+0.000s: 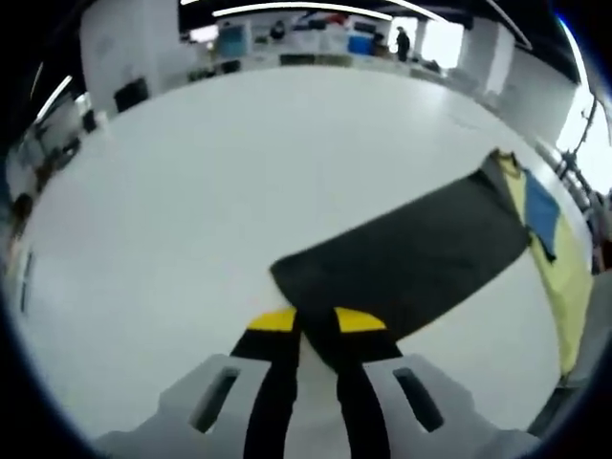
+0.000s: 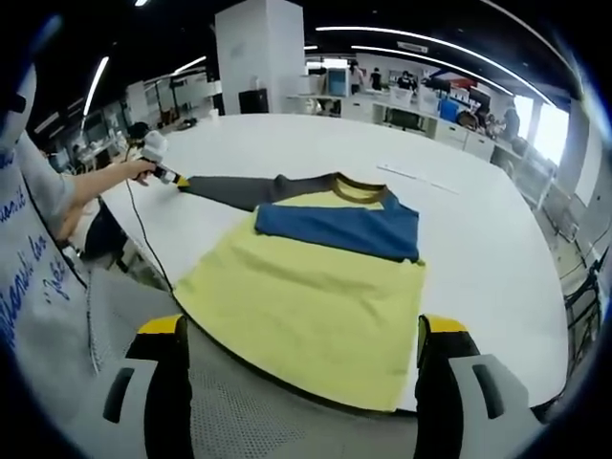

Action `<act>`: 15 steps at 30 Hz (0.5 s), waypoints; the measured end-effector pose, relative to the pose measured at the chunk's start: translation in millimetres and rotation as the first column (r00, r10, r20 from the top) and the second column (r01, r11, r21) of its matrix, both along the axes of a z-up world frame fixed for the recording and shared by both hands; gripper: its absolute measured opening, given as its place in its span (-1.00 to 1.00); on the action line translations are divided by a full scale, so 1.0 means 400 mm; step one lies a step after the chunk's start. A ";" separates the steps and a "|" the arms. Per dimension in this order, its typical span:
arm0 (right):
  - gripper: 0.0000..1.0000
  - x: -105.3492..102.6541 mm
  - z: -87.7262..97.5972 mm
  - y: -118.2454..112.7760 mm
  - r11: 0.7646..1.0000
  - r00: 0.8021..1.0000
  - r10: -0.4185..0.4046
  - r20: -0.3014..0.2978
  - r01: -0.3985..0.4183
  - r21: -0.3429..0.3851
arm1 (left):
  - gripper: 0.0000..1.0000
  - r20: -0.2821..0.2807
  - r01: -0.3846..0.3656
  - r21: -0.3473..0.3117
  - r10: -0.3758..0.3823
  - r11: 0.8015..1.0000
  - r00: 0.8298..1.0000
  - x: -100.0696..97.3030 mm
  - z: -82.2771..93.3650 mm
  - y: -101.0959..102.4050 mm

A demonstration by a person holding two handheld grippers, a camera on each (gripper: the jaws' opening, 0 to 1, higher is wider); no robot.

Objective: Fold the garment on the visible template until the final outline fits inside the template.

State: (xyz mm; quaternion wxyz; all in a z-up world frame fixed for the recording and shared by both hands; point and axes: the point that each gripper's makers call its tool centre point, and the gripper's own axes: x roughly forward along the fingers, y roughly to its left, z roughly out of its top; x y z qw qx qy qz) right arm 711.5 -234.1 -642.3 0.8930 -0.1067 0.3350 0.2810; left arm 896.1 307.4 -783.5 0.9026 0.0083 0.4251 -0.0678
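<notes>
Left gripper (image 1: 315,325) nearest, jaws pinched together on dark sleeve (image 1: 411,253) cuff. Right gripper (image 2: 298,330) spread wide, holding nothing, poised at yellow hem. Garment (image 2: 316,296) flat on white table (image 2: 478,239) beyond right jaws, sleeve stretched out toward left gripper (image 2: 164,174).

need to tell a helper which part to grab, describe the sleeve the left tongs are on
On the white table lies a yellow shirt with a blue chest band. The dark grey sleeve stretches straight out from its shoulder, and the left tongs are shut on its cuff end.
</notes>
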 end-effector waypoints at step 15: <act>1.00 -0.011 -0.004 -0.013 1.000 1.000 -0.016 0.007 0.016 0.002 | -1.00 -0.004 -0.038 -0.004 0.038 0.999 0.999 0.000 0.008 -0.016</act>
